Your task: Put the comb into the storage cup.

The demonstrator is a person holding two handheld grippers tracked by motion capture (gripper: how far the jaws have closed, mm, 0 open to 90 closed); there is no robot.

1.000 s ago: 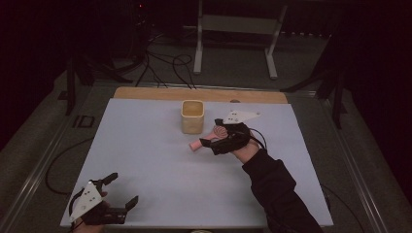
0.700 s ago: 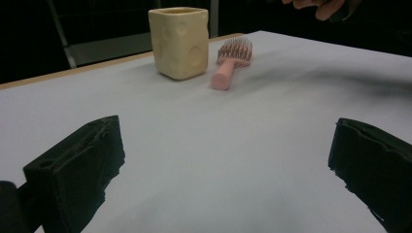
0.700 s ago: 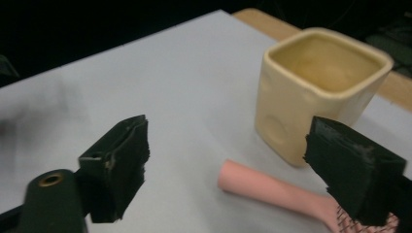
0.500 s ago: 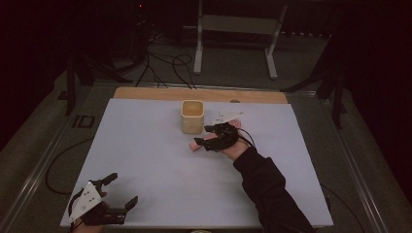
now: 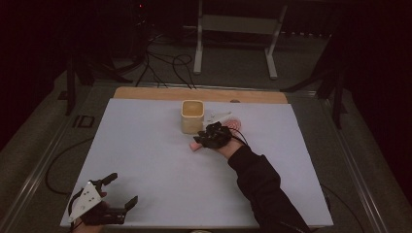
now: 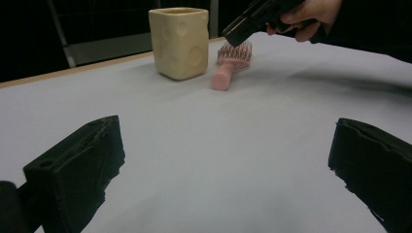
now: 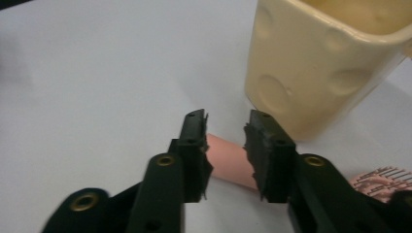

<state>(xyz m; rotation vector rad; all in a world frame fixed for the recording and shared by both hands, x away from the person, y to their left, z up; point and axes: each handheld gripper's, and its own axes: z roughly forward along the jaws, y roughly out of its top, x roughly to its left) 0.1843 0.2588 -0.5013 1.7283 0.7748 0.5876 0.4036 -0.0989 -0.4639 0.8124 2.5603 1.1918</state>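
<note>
A pink hairbrush [image 5: 196,145] lies on the white table beside a cream cup [image 5: 192,116], its handle toward the person. My right gripper [image 5: 206,138] hovers low over that handle. In the right gripper view the jaws [image 7: 226,131] have just been closing and stand narrowly apart, with the pink handle [image 7: 226,158] just beyond and below them; the pads do not press on it. The cup [image 7: 316,73] rises close to the right, and the bristles [image 7: 384,179] show at the lower right. My left gripper [image 5: 122,189] rests at the table's near left corner, jaws wide open [image 6: 223,165] with nothing between them.
The cup [image 6: 180,41] and brush [image 6: 226,73] sit far from the left gripper, with the right hand and gripper [image 6: 243,29] above them. A wooden strip [image 5: 199,94] edges the table's far side. Cables and a metal stand lie on the floor beyond.
The right hand has come down and to the left onto the brush's handle end, and its jaws have narrowed. The left gripper has stayed where it was.
</note>
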